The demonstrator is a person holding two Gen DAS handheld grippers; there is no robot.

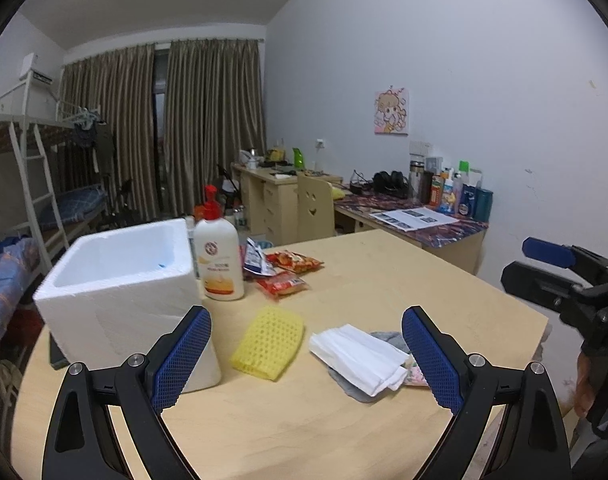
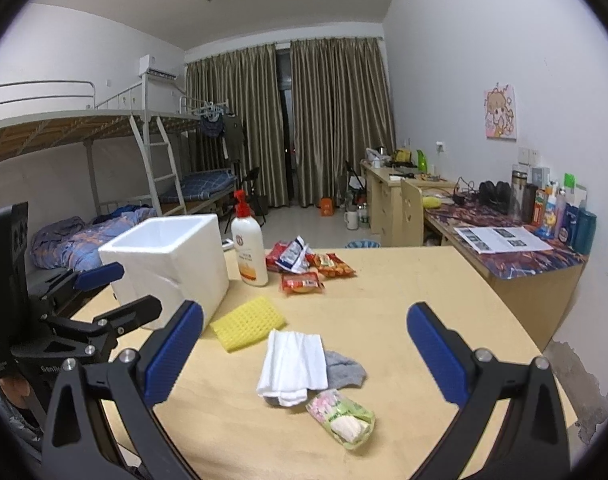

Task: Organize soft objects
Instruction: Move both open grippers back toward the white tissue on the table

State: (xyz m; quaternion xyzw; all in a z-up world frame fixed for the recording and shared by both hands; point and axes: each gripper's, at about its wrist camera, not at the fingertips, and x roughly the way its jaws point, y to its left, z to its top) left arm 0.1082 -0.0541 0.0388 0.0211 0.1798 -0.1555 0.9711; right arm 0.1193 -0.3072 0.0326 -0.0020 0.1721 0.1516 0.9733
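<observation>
Both tools, left [image 1: 306, 356] and right [image 2: 304, 354], spread wide, empty, hovering over worktop [image 2: 404, 320]. Folded white cloth [image 2: 294, 362] at 12 o'clock; foam box [image 2: 172, 260] at 10, open-topped, probably the bin.

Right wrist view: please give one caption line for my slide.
Open right gripper above folded white cloth on wooden table.

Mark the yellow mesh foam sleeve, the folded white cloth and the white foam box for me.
yellow mesh foam sleeve [image 1: 269, 343], left wrist view, centre of its mesh.
folded white cloth [image 2: 294, 364], right wrist view, middle of its top.
white foam box [image 2: 176, 276], right wrist view, front wall.
</observation>
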